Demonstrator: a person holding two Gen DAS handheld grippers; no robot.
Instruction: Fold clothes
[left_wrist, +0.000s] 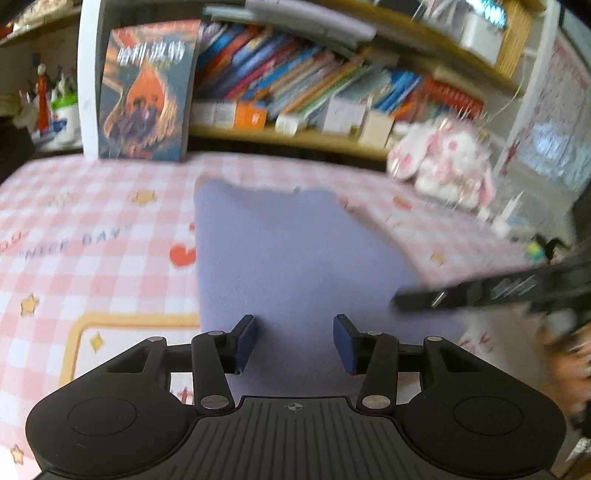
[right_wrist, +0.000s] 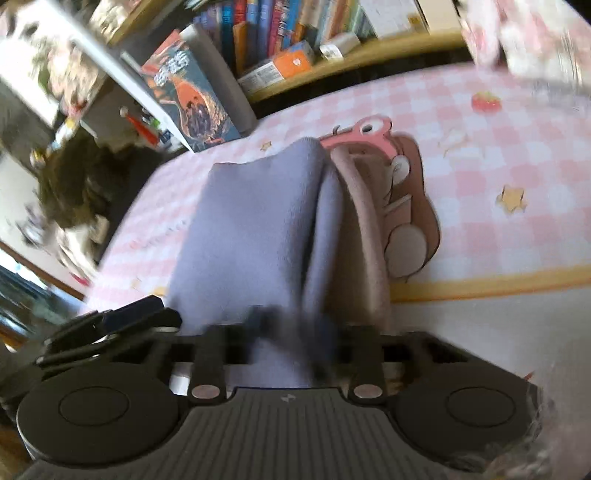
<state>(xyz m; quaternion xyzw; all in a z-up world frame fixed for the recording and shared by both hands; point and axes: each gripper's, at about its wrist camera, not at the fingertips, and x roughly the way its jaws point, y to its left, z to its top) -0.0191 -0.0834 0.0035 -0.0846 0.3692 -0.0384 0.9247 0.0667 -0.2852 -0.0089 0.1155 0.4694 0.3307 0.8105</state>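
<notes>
A lavender cloth (left_wrist: 288, 251) lies on the pink checked tablecloth (left_wrist: 92, 240). My left gripper (left_wrist: 295, 343) hovers open over the cloth's near end, its blue pads (left_wrist: 245, 339) apart with nothing between them. From the right, my right gripper (left_wrist: 461, 293) reaches in blurred at the cloth's right edge. In the right wrist view the lavender cloth (right_wrist: 251, 221) rises in a ridge into my right gripper (right_wrist: 291, 325). Its fingers are smeared but look closed on that fold. The left gripper (right_wrist: 140, 306) shows at lower left.
A large book (left_wrist: 147, 96) stands upright at the table's back, beside a shelf of books (left_wrist: 295, 85). A white and pink plush toy (left_wrist: 443, 158) sits at the back right. A hand (left_wrist: 569, 354) shows at the right edge.
</notes>
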